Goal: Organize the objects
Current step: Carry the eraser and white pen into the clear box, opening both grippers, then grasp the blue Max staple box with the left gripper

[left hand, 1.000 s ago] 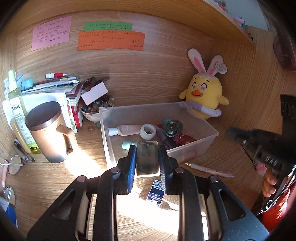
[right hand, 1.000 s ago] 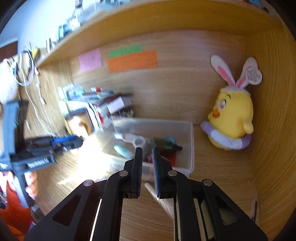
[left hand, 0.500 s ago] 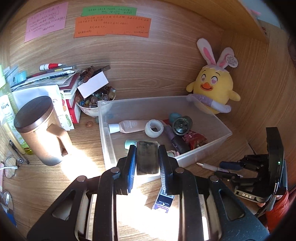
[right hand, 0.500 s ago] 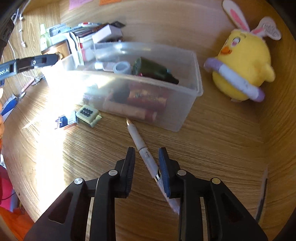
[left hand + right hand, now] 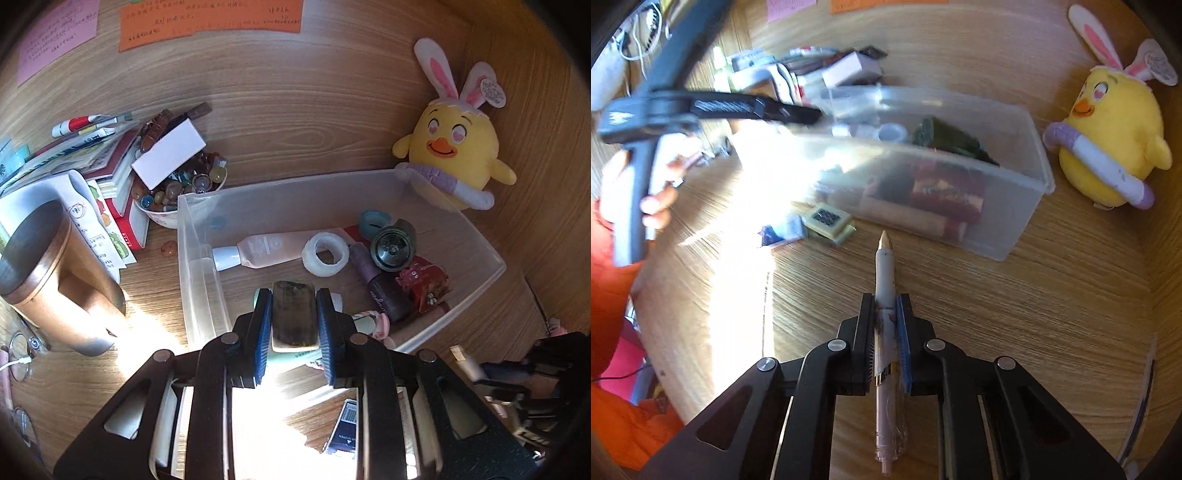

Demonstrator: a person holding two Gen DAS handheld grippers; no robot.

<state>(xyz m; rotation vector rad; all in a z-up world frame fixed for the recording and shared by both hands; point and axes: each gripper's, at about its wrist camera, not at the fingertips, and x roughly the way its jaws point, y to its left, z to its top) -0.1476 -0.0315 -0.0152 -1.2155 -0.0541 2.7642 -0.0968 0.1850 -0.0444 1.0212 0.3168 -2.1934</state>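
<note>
My left gripper [image 5: 294,299] is shut on a dark flat block [image 5: 294,321] and hangs over the near part of a clear plastic bin [image 5: 295,186]. The bin holds a pink tube [image 5: 266,249], a white tape roll [image 5: 325,254], a dark bottle and red packets. My right gripper [image 5: 885,301] sits low on the wooden table in front of the bin [image 5: 997,229]. Its jaws are closing tight on a white pen [image 5: 884,266], and the pads press its barrel. The pen tip points at the bin. The left gripper [image 5: 798,112] shows blurred in the right wrist view.
A yellow plush chick [image 5: 447,147] sits right of the bin. A brown lidded mug [image 5: 55,280], a bowl of beads [image 5: 177,188] and stacked books stand left. A small green keypad thing [image 5: 827,219] and a blue card [image 5: 783,232] lie before the bin. A person's hand [image 5: 653,206] holds the left gripper.
The left gripper carried the block forward, from before the bin's front wall to over its inside. The right gripper came down to the table and closed on the pen.
</note>
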